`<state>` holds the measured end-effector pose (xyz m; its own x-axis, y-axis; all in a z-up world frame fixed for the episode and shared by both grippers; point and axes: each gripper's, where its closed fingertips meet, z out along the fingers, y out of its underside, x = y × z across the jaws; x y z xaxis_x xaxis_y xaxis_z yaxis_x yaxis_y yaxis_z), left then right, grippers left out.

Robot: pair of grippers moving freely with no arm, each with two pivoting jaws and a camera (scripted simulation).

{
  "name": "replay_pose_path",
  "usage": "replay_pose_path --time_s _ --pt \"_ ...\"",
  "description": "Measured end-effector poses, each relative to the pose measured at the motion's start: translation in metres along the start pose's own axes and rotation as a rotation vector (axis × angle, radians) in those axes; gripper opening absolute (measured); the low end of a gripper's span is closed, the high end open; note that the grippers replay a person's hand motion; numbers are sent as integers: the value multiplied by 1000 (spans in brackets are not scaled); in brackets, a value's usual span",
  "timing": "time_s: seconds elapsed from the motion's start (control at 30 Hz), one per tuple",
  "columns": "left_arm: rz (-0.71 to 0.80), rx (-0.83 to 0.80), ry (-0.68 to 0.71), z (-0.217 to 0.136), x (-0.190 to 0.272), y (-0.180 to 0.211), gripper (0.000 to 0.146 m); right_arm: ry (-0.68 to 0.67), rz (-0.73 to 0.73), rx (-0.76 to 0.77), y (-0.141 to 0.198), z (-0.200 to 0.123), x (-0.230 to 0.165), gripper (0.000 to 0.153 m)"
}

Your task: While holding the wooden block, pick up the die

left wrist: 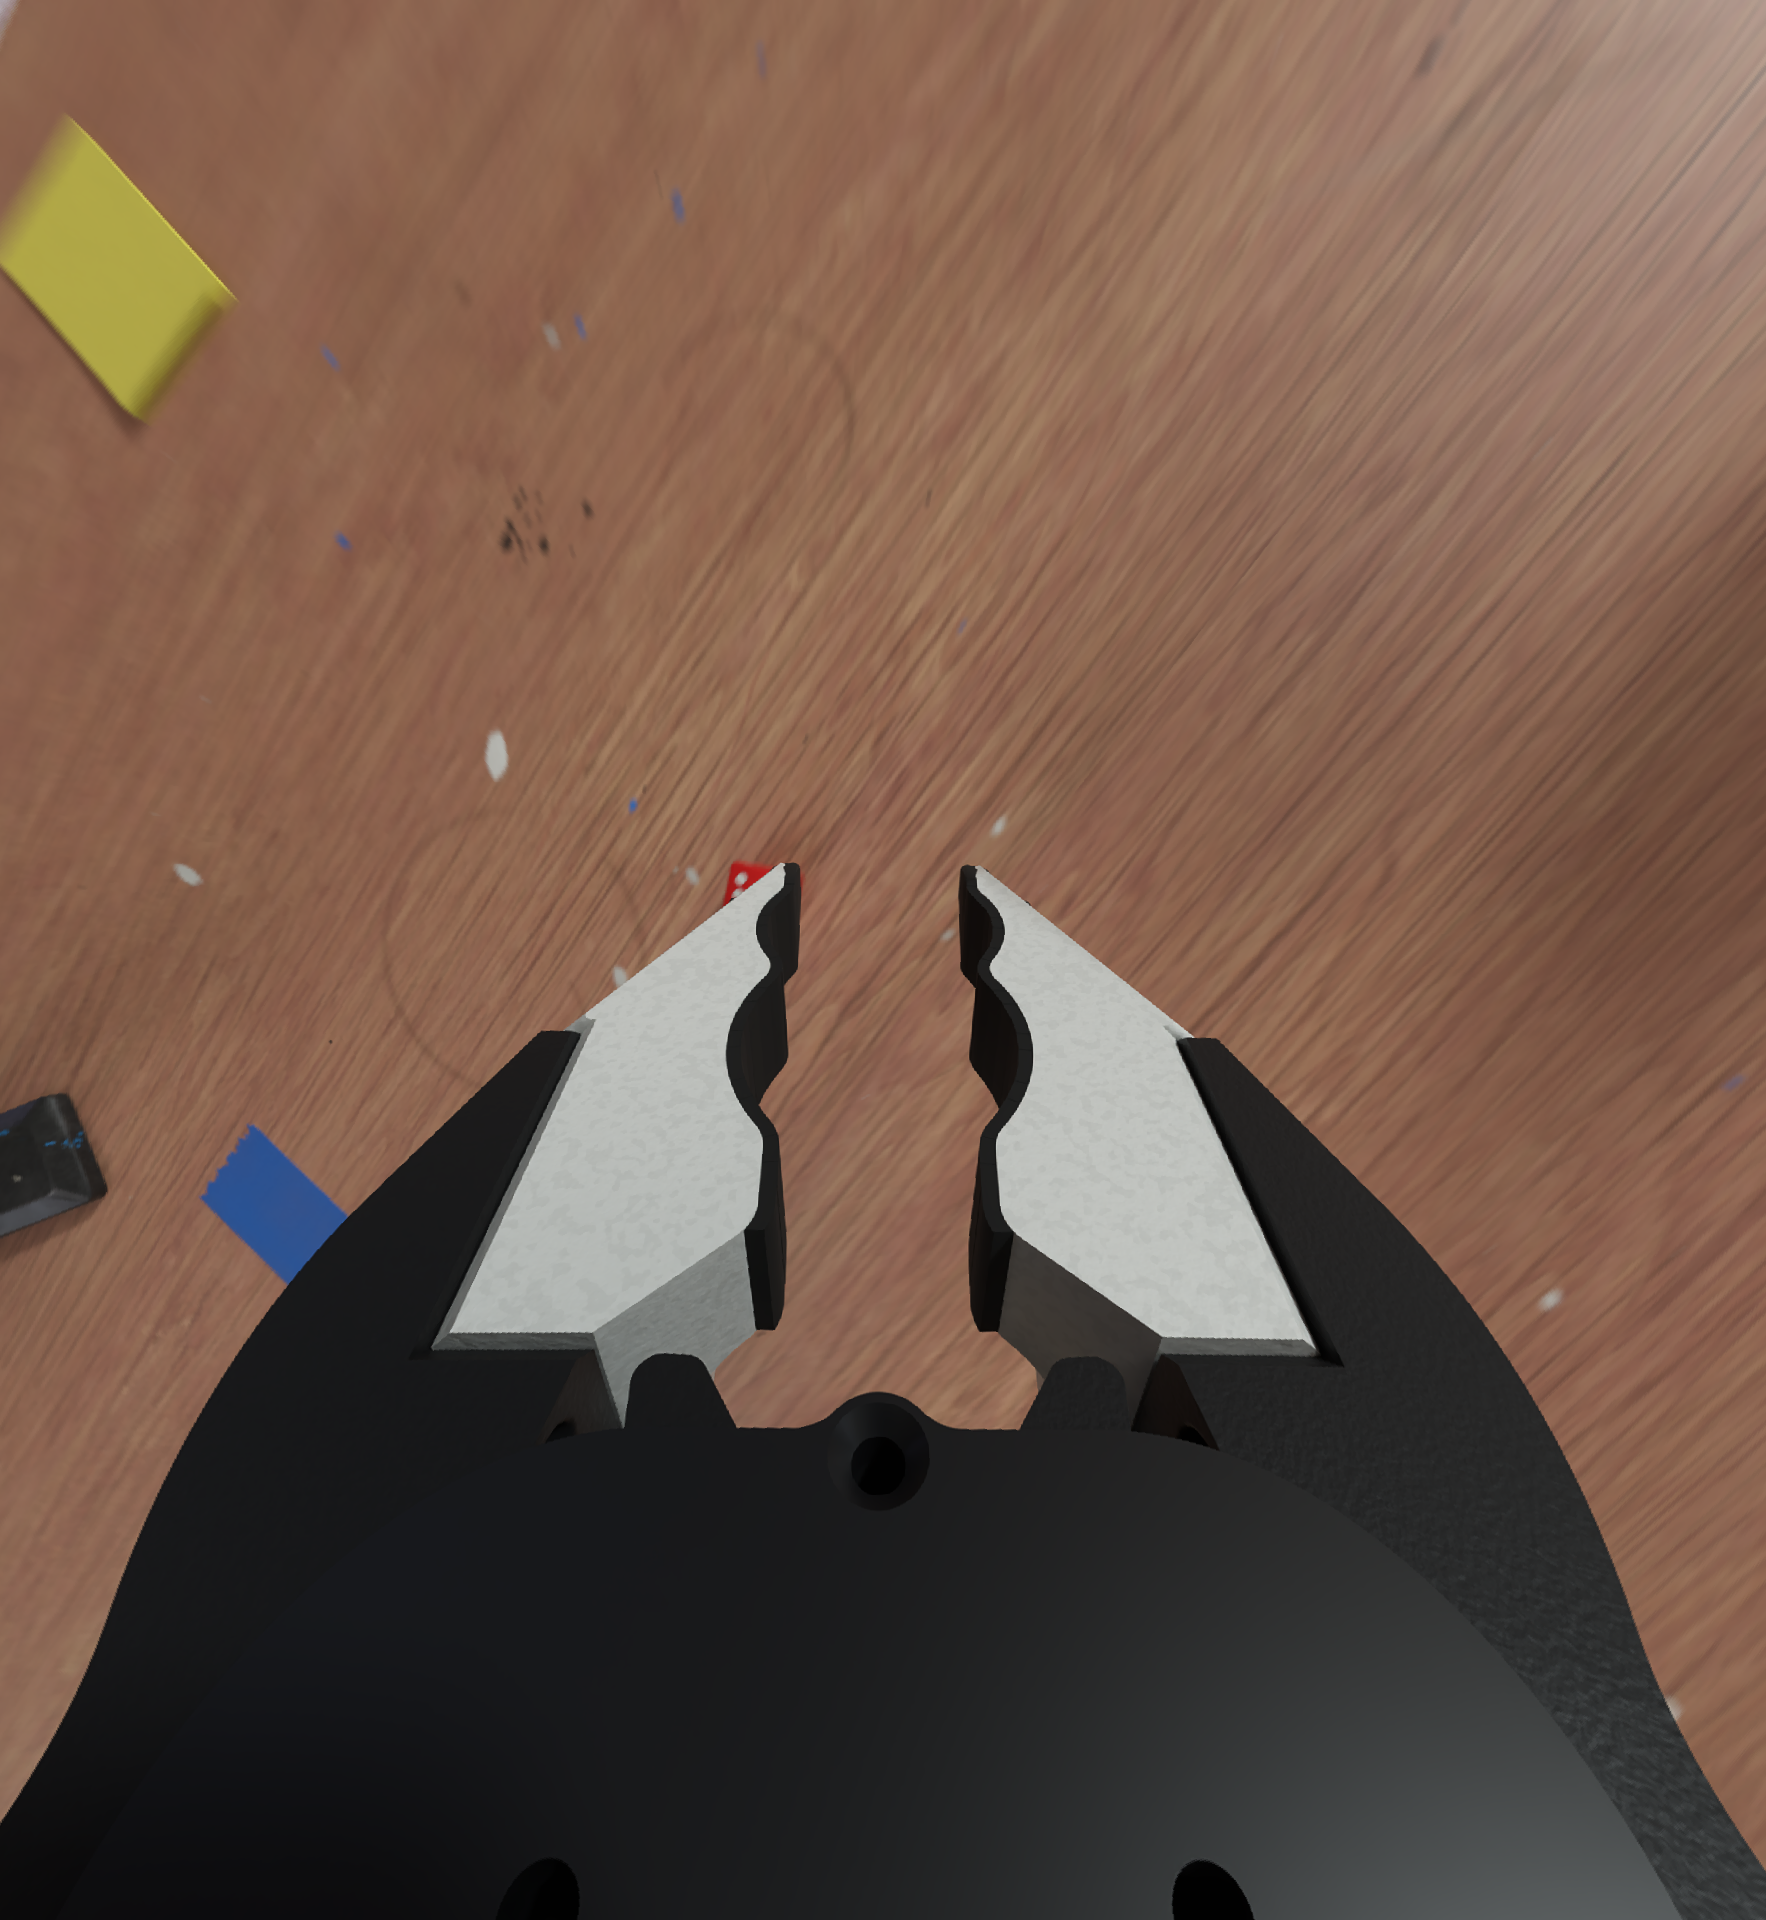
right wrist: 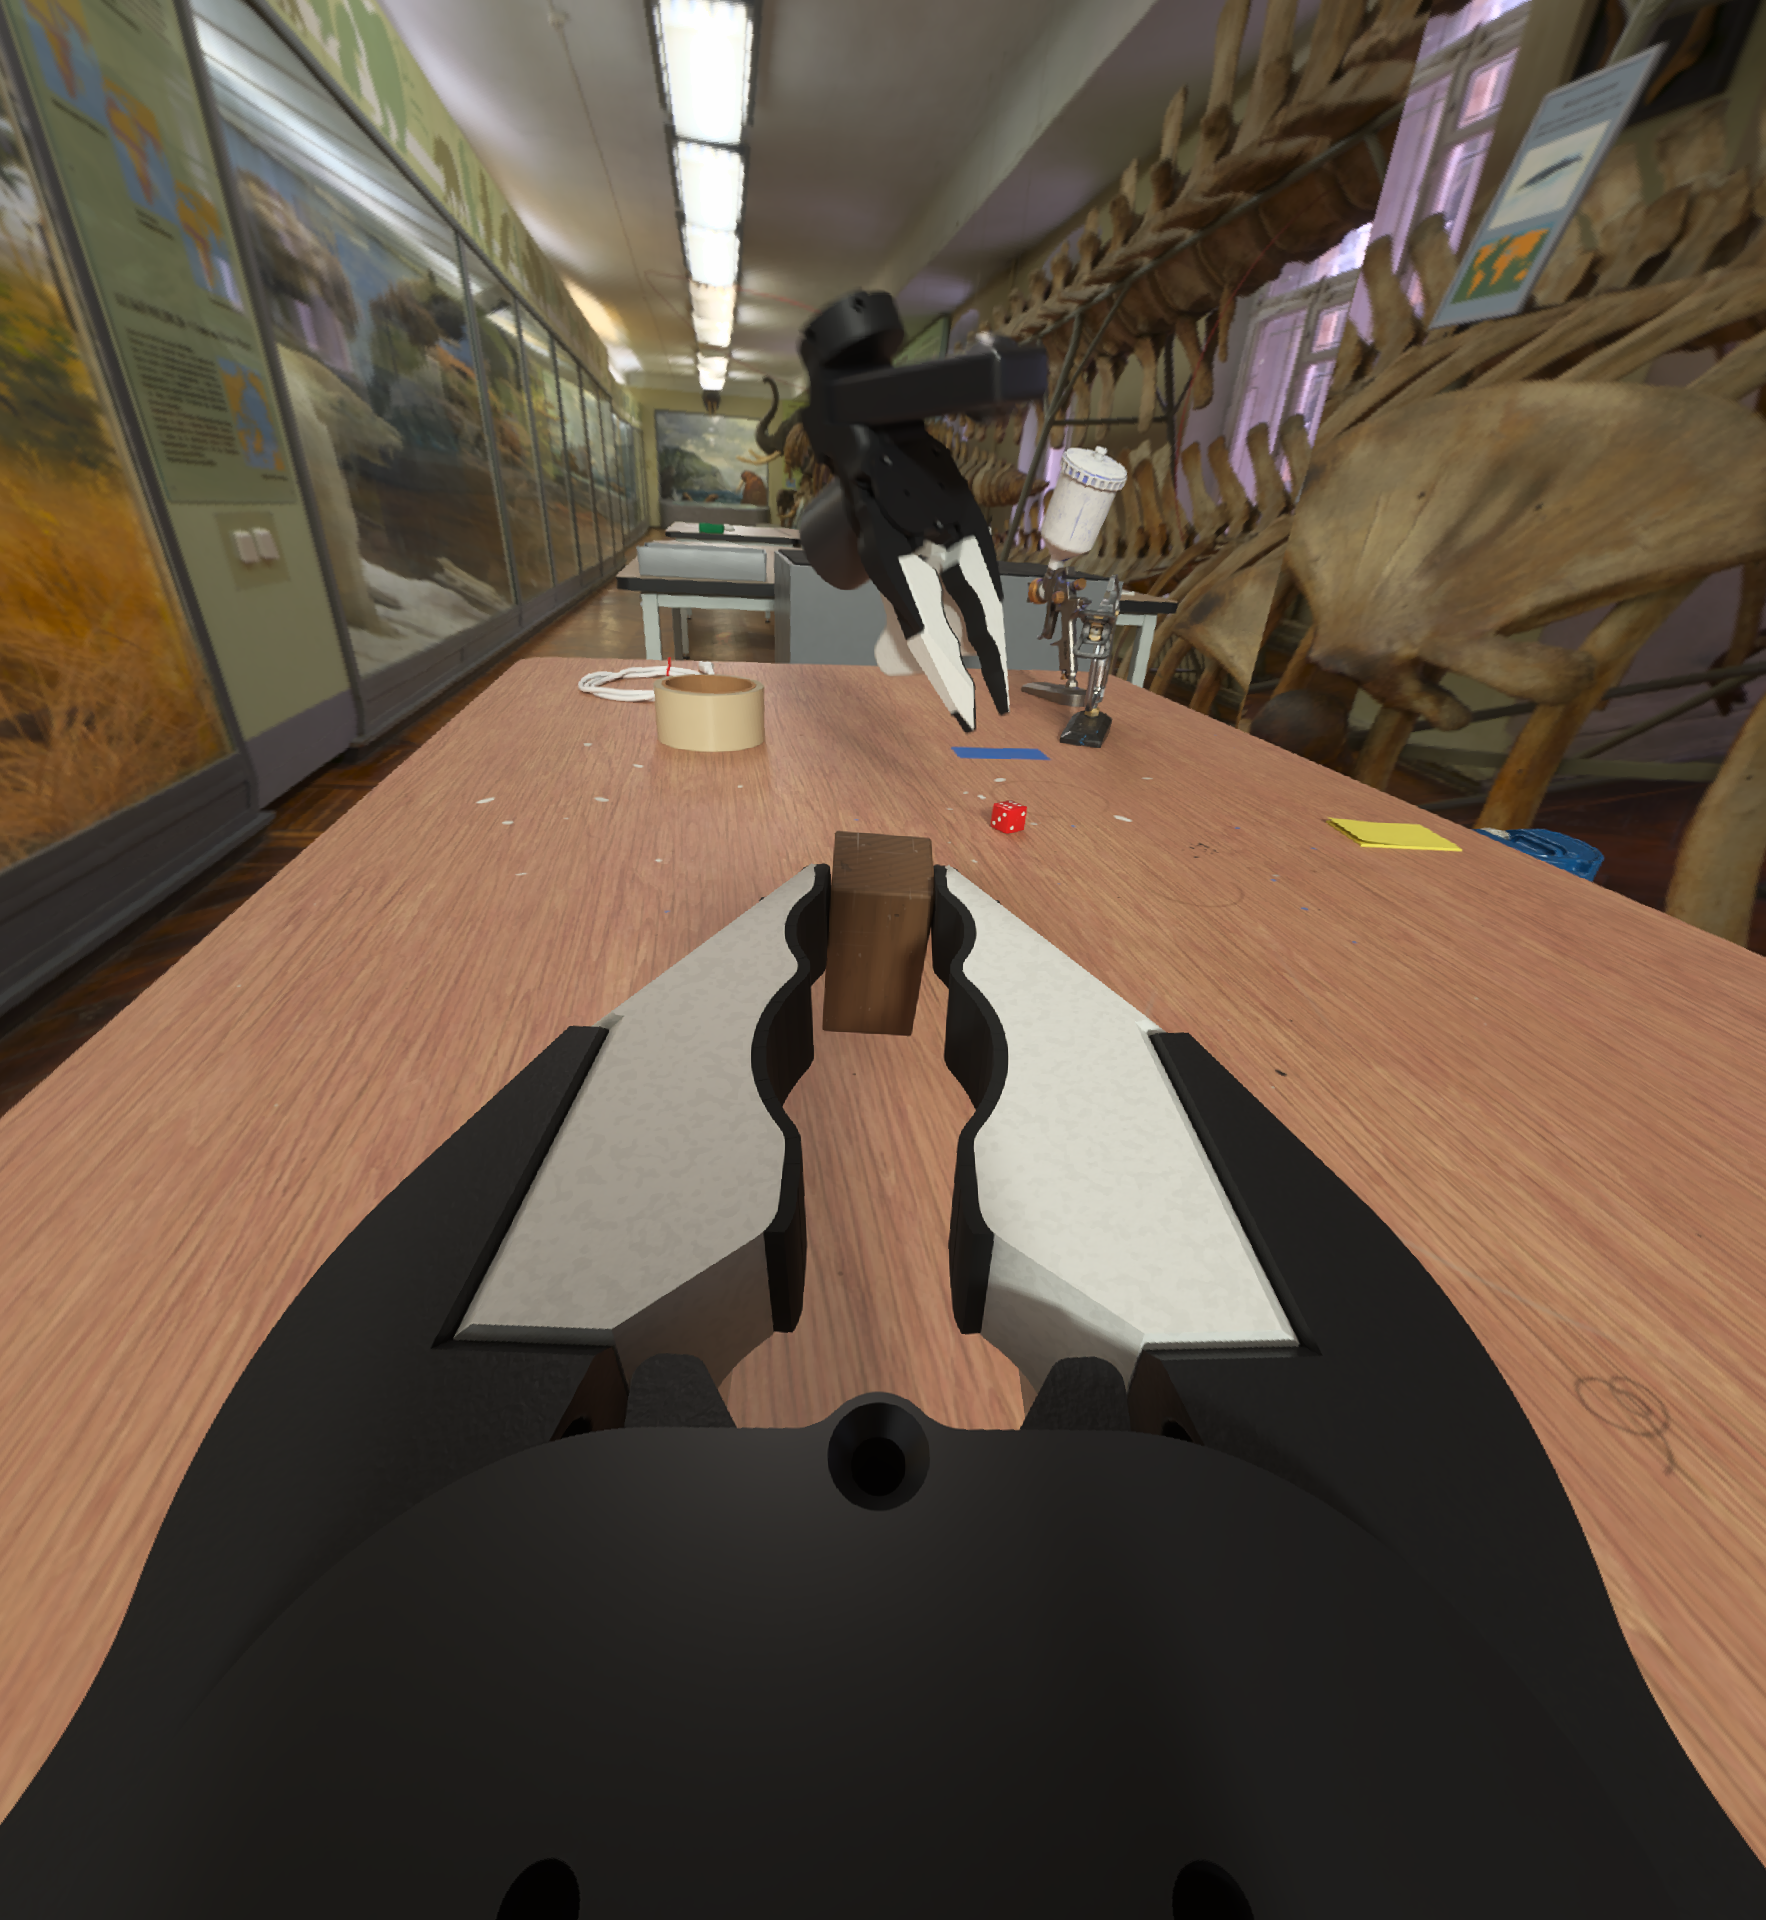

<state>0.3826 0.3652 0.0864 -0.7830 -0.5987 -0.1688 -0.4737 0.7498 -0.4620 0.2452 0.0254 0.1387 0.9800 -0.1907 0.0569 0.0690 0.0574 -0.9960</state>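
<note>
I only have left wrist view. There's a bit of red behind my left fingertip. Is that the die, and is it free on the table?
Observer: Yes. The right wrist view shows the whole red die lying alone on the table, nothing touching it.
Operator: How high is my gripper over it?
Observer: The left gripper hangs well above the table, tilted down, jaws apart, with its tips short of the die, on the blue tape side.
Operator: Is the block secure?
Observer: The right gripper is shut on the wooden block, pinched between its fingertips and off the table.
</note>
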Motion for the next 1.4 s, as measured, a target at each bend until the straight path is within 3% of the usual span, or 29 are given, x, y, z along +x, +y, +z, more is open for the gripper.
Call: replay_pose_path --time_s 0.13,0.27,0.6,0.73,1.0,1.17,1.4 --pt "85 -230 66 32 -33 30 32 18 3 12 0 -4 2 19" --pt "147 -338 130 48 -39 44 34 25 10 19 -1 -6 4 19" --pt "202 -456 164 63 -35 46 29 32 9 28 -2 -8 6 19" --pt "165 -451 182 63 -34 46 18 35 4 26 -2 -8 6 19" --pt "151 -466 192 62 -34 48 26 32 1 31 -3 -7 6 19" --pt "157 -469 187 61 -38 46 18 34 0 31 -3 -7 6 19" --pt "212 -352 55 23 -39 15 18 38 -2 -15 4 -4 7 19"
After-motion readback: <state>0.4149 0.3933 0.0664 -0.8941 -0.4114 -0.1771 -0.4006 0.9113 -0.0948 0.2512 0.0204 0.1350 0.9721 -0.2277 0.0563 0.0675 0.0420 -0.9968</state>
